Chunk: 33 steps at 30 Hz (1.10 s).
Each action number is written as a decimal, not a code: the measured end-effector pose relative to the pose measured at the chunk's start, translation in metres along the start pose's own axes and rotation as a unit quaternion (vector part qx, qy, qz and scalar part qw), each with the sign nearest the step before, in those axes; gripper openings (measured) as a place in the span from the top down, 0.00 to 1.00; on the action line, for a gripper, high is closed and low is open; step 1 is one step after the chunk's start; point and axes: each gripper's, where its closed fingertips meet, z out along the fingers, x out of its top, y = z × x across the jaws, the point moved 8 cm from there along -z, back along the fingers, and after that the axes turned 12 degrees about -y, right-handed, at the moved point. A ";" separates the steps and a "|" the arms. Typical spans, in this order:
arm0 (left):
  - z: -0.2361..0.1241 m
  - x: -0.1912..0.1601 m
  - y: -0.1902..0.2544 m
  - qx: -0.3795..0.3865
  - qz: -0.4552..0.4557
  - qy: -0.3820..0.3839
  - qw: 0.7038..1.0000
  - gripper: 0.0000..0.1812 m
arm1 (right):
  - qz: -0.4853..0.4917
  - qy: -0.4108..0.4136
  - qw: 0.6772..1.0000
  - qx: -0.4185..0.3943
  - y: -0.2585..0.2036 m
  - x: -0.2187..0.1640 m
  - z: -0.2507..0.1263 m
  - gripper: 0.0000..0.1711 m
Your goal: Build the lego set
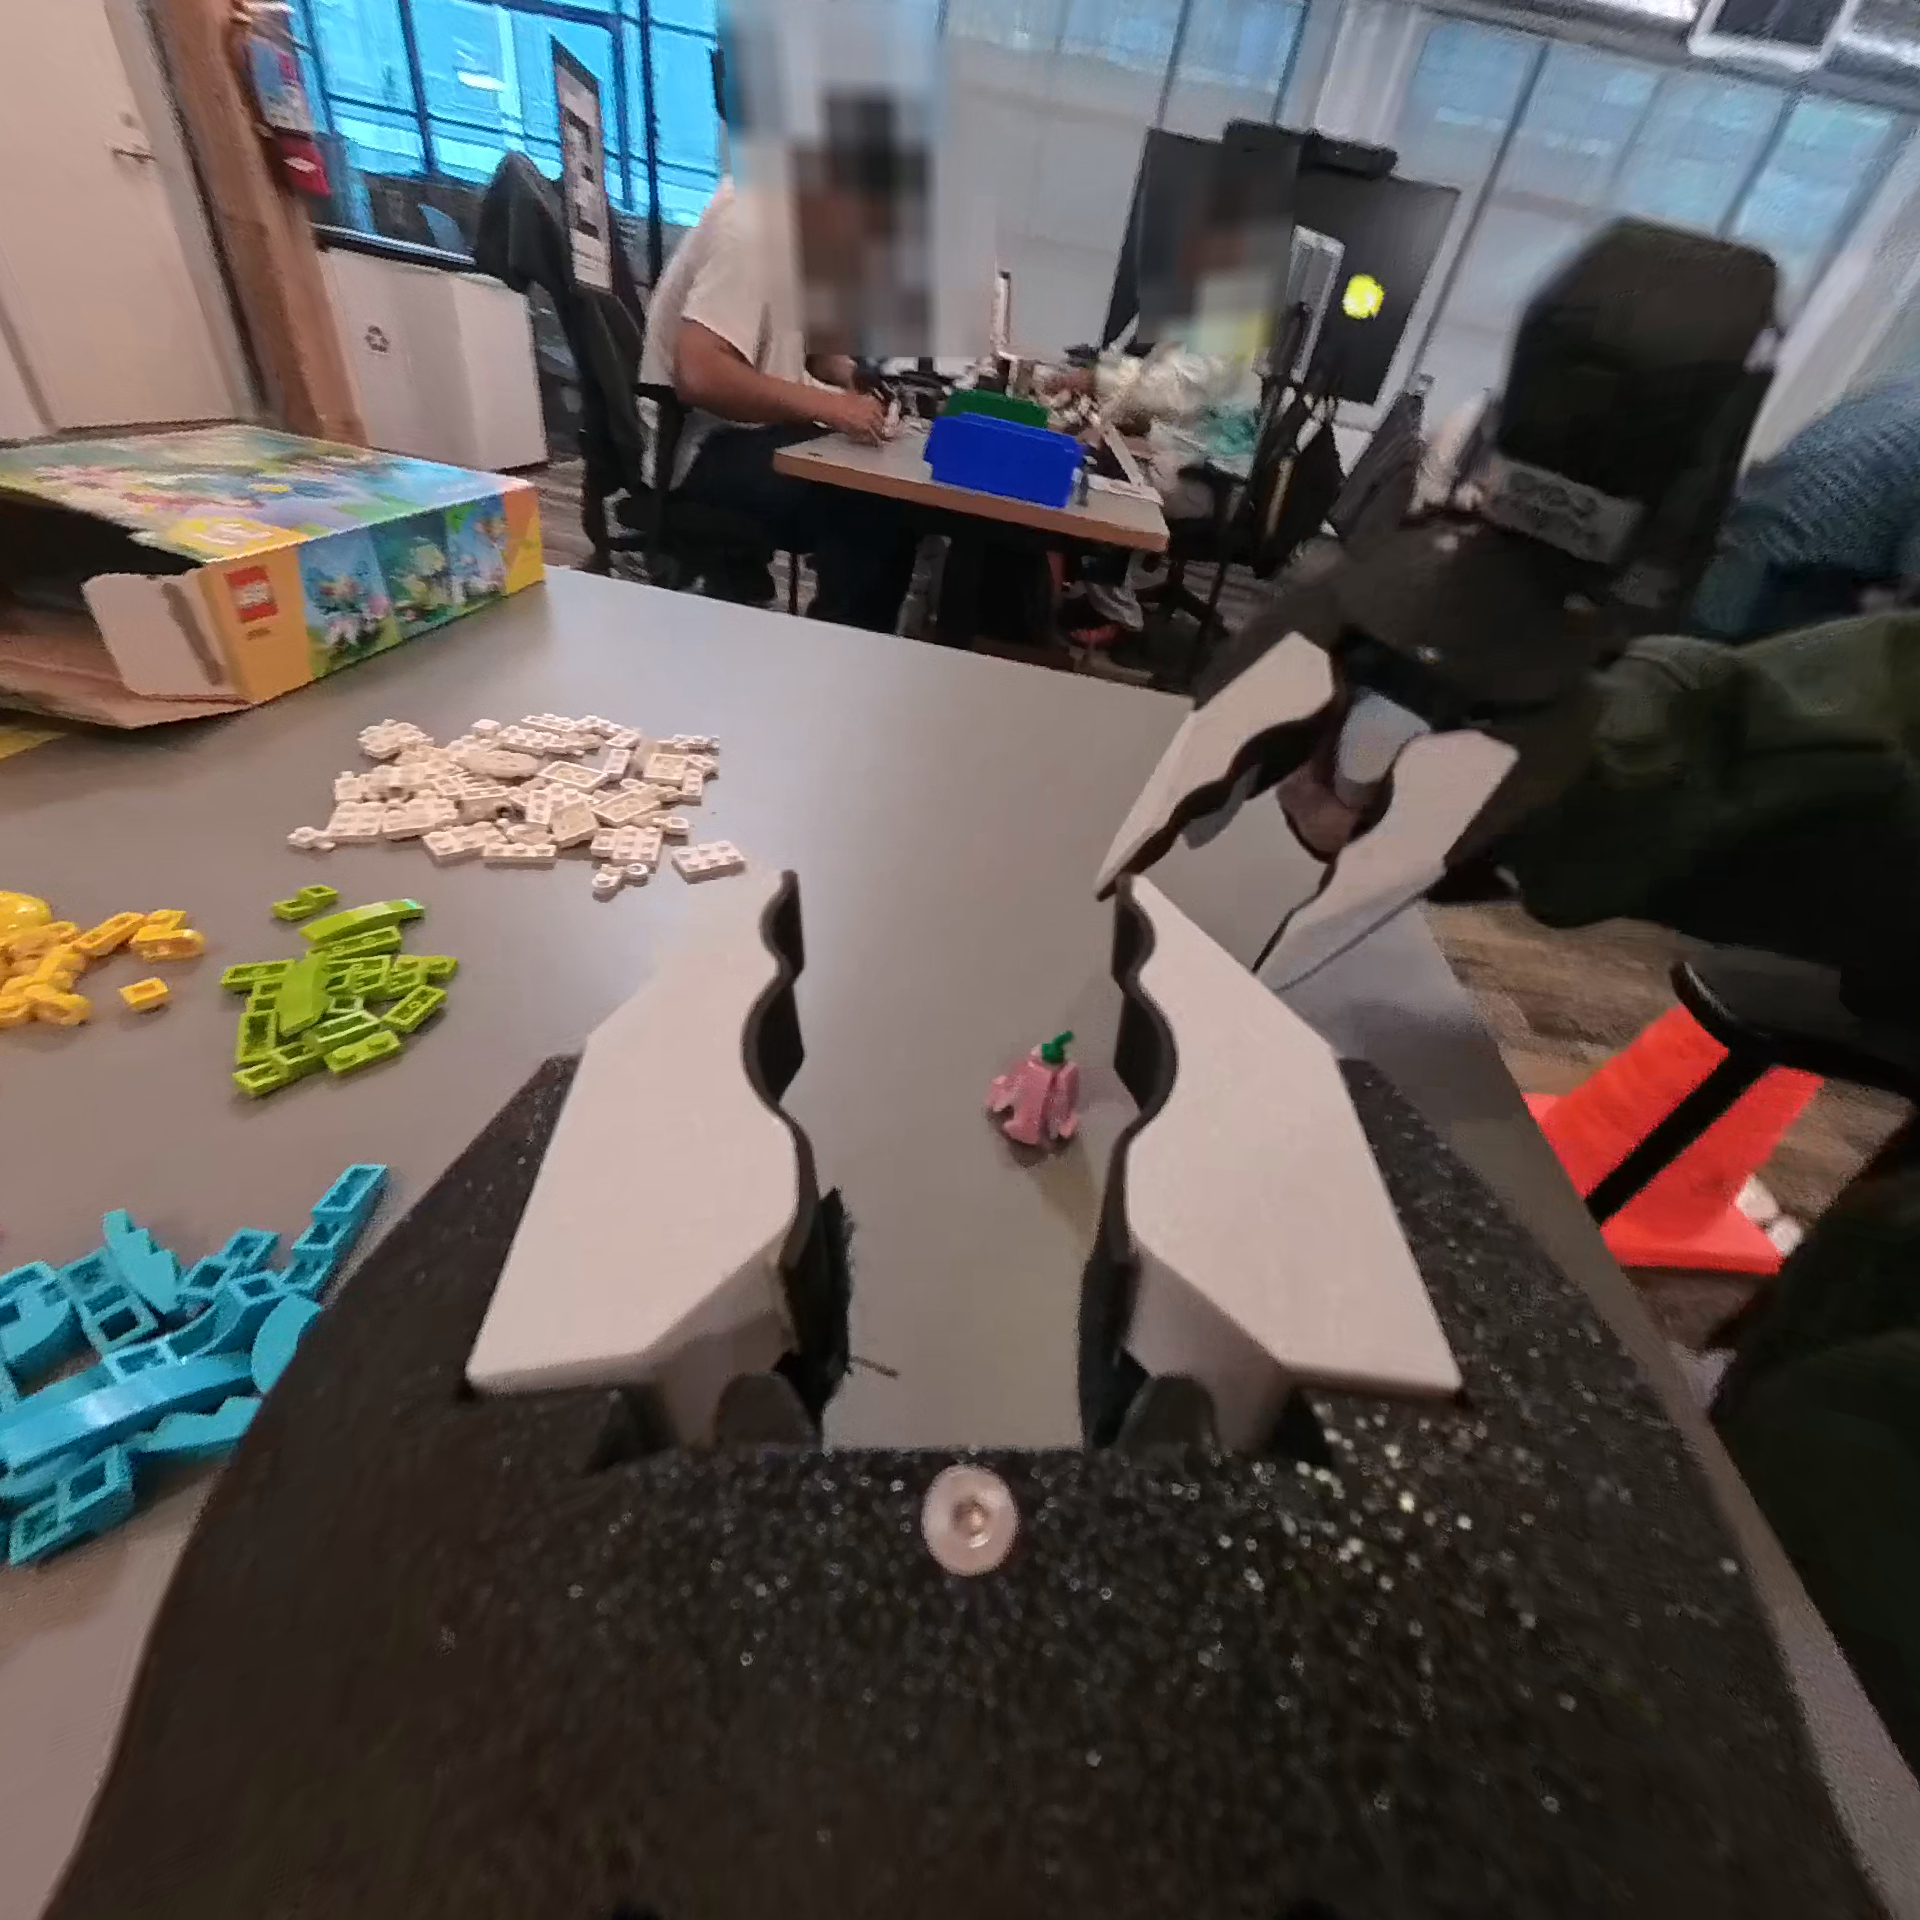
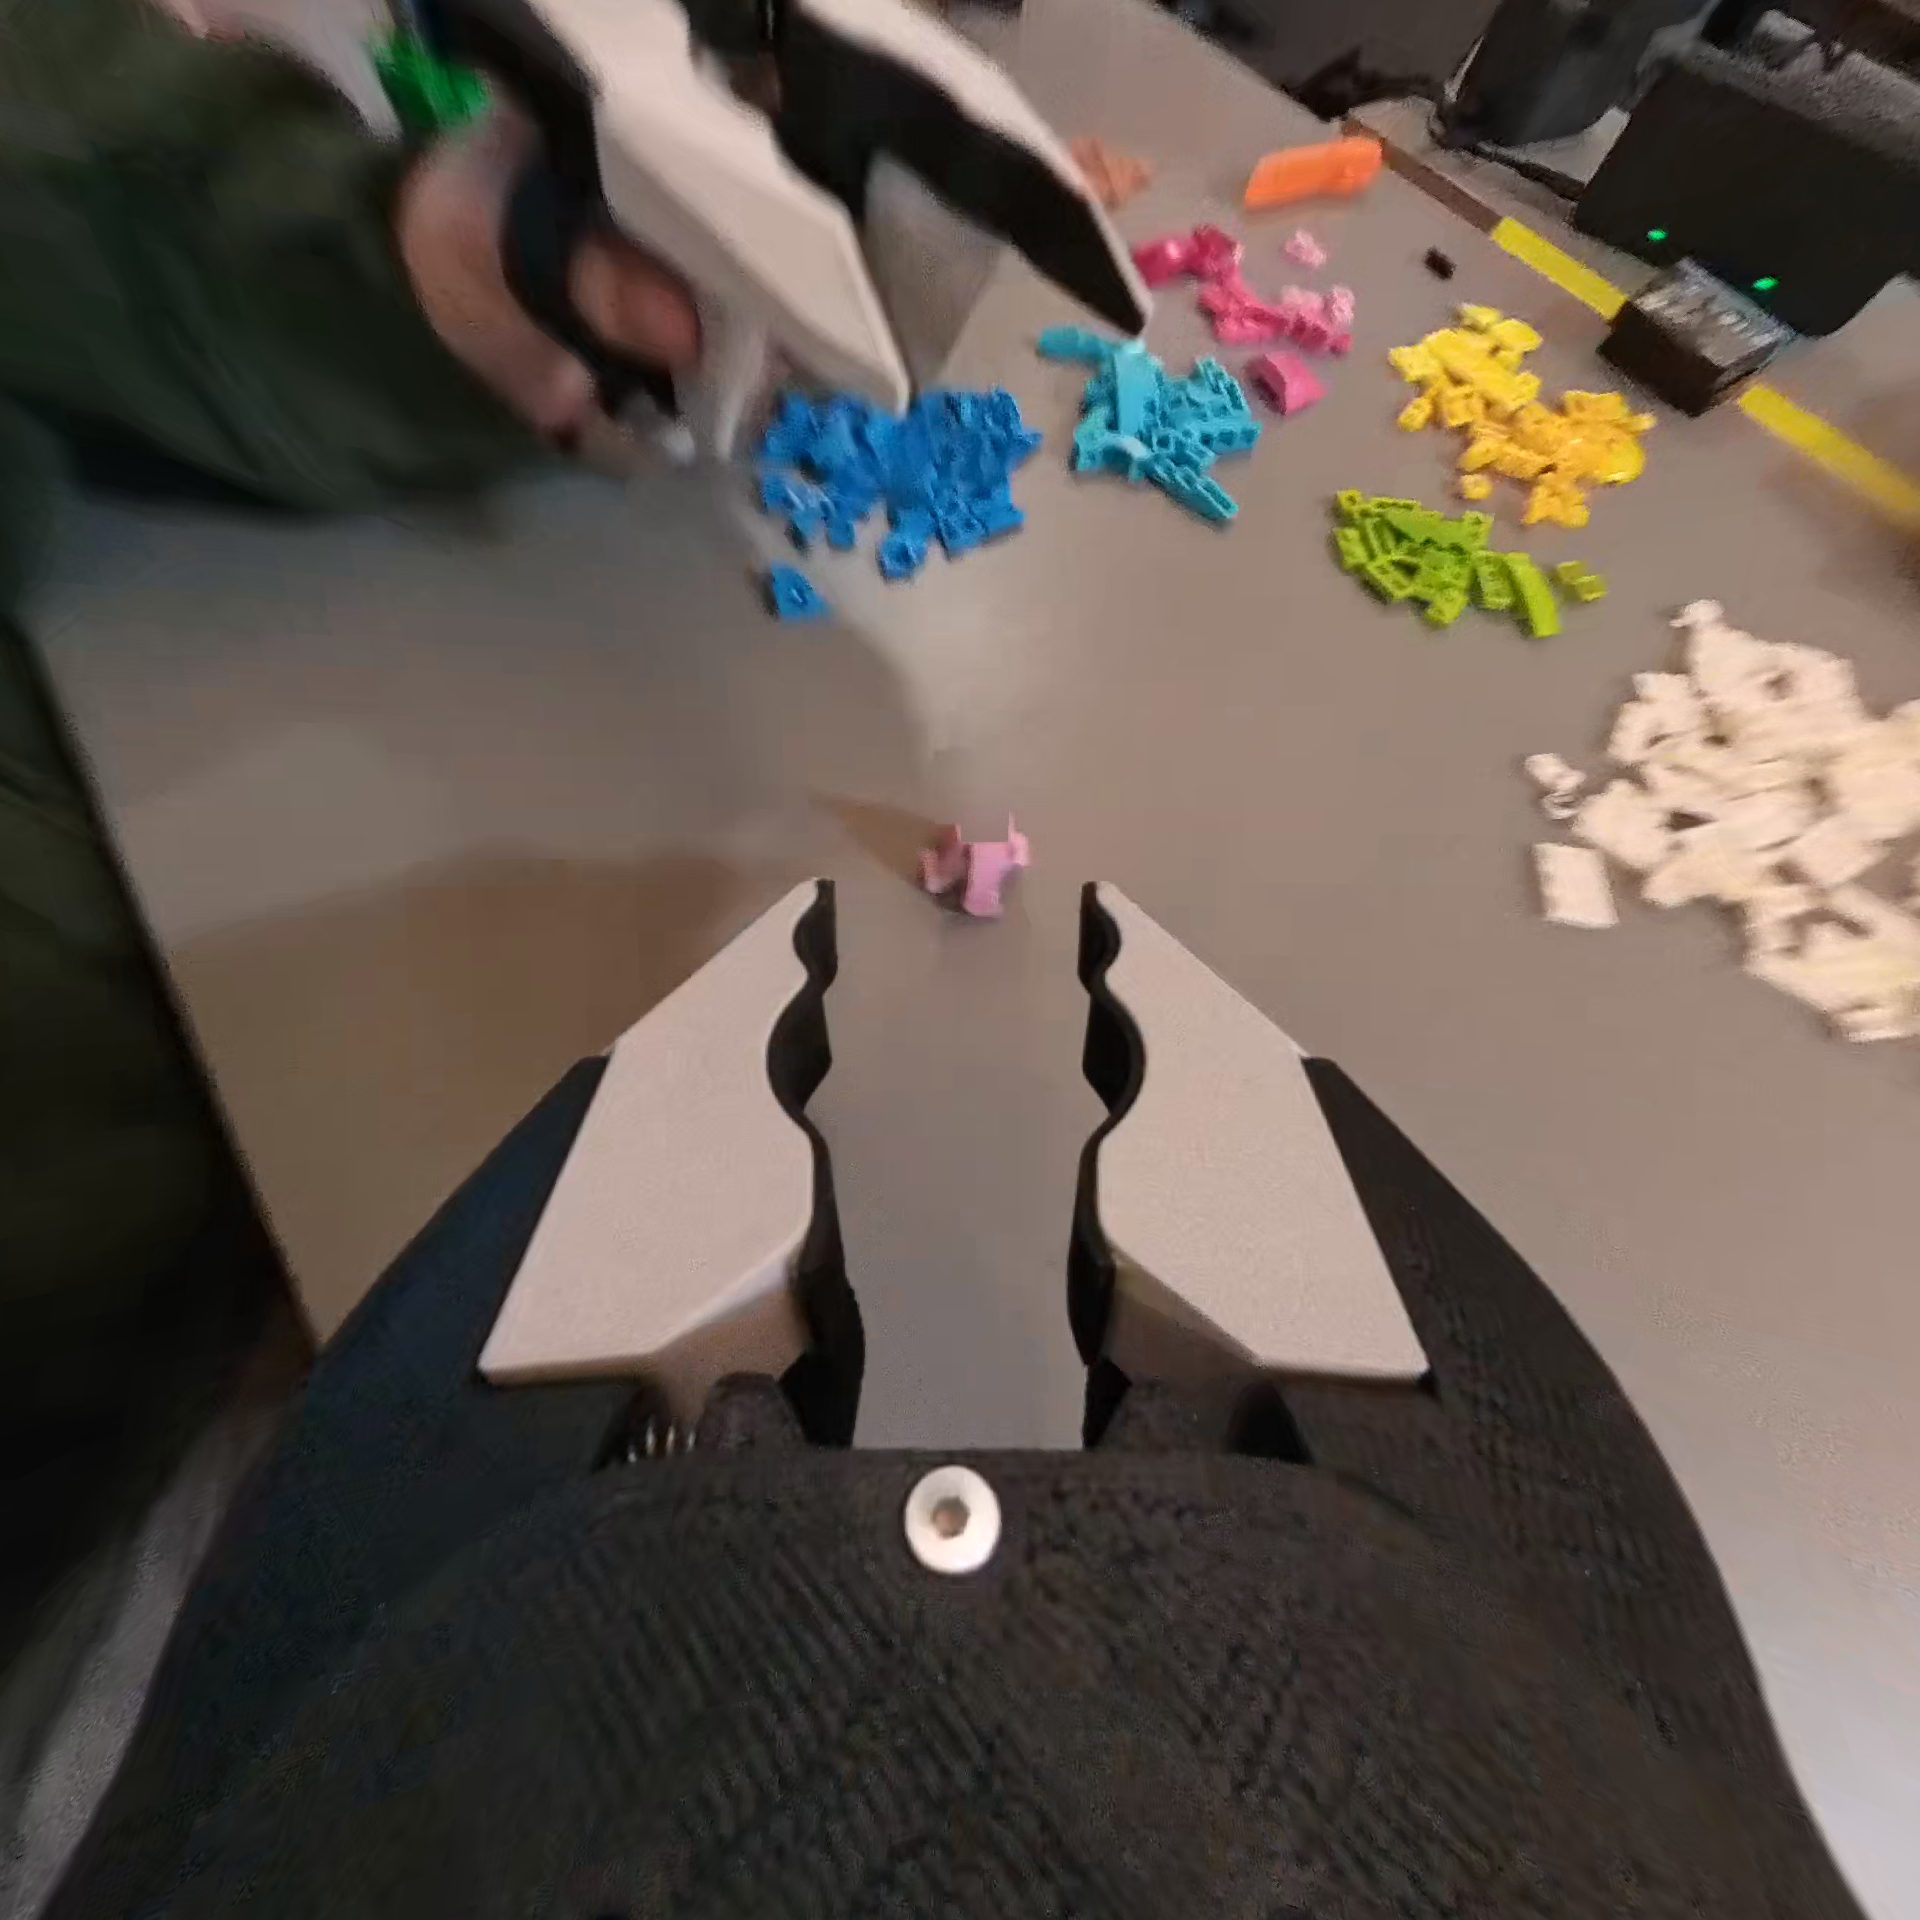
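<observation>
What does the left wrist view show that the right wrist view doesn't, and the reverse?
Only the left wrist view: the opened cardboard set box at the table's far left, and a person seated at a desk behind.

Only the right wrist view: the dark blue brick pile, the magenta brick pile and an orange piece.

Both: the small pink assembly lying loose on the grey table, white, lime, yellow and turquoise piles, and both sets of jaws open and empty.

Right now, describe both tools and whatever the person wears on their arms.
Left tool and right tool match: speckled black printed bodies, a silver screw each, pale grey wedge fingers with wavy black inner pads. No cables show. Sleeves are dark green.
</observation>
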 end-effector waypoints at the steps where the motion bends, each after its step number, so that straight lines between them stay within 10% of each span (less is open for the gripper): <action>1: 0.001 -0.001 0.002 -0.005 0.014 -0.014 1.000 0.68 | 0.029 0.021 0.999 0.023 -0.001 -0.002 0.001 0.74; 14: 0.039 -0.030 0.015 -0.106 0.069 -0.228 0.965 0.72 | 0.085 0.117 0.983 0.113 0.019 -0.016 0.012 0.77; 33: 0.064 -0.027 0.010 -0.189 0.113 -0.233 0.947 0.80 | 0.177 0.264 0.933 0.168 0.044 -0.025 -0.008 0.84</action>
